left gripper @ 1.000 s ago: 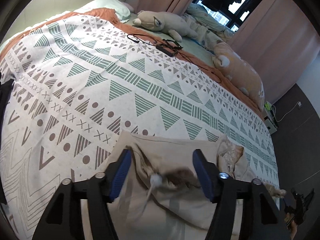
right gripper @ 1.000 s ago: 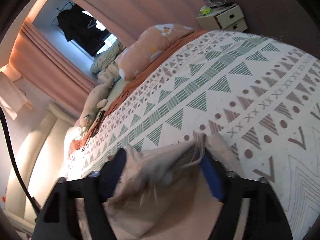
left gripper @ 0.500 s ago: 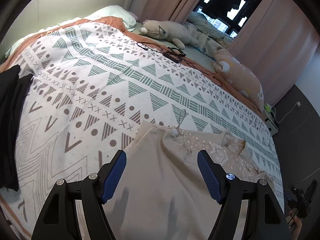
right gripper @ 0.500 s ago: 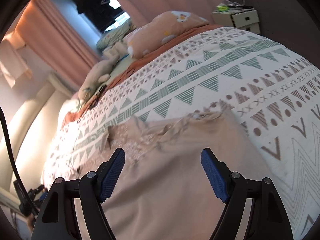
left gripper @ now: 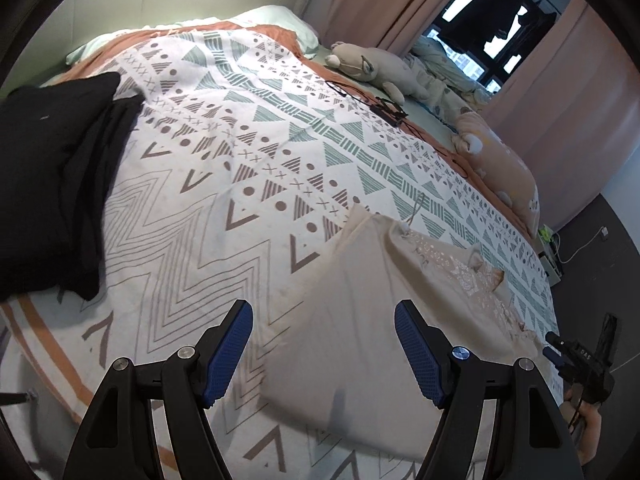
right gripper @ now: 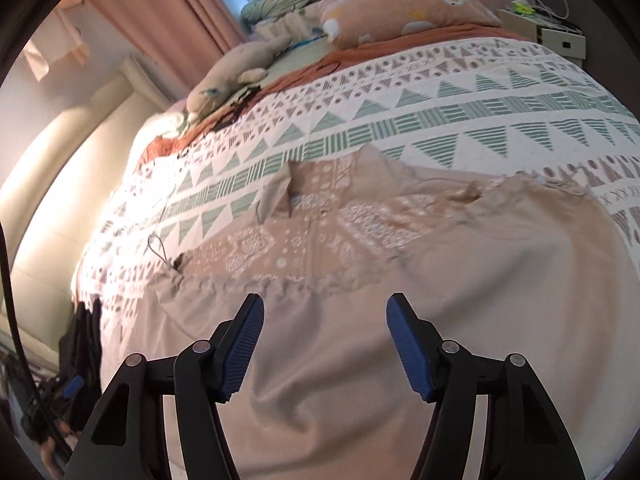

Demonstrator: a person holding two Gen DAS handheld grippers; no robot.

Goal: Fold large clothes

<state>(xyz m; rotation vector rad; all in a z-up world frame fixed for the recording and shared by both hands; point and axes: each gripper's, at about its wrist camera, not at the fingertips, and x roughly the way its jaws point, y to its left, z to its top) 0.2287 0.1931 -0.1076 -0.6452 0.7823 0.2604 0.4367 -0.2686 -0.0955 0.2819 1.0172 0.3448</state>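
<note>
A large beige garment [left gripper: 360, 312] with white embroidery on its chest lies spread flat on the patterned bedspread [left gripper: 248, 168]. My left gripper [left gripper: 323, 344] hovers open over the garment's left edge, nothing between its blue pads. In the right wrist view the same garment [right gripper: 400, 280] fills the foreground, its collar [right gripper: 276, 196] towards the far side. My right gripper [right gripper: 324, 340] is above the garment's lower half; its jaws are closing with nothing between them. The right gripper also shows at the far right of the left wrist view [left gripper: 576, 360].
A pile of black clothes [left gripper: 52, 184] lies on the bed's left side. Plush toys [left gripper: 376, 68] and a peach pillow [left gripper: 500, 168] lie along the far edge, with a black cable [left gripper: 384, 108] on the spread. A bedside cabinet [right gripper: 544, 28] stands at the right.
Both grippers let go of the bunched garment and drew back from it. The garment now lies spread flat, and the black clothes pile has come into the left wrist view.
</note>
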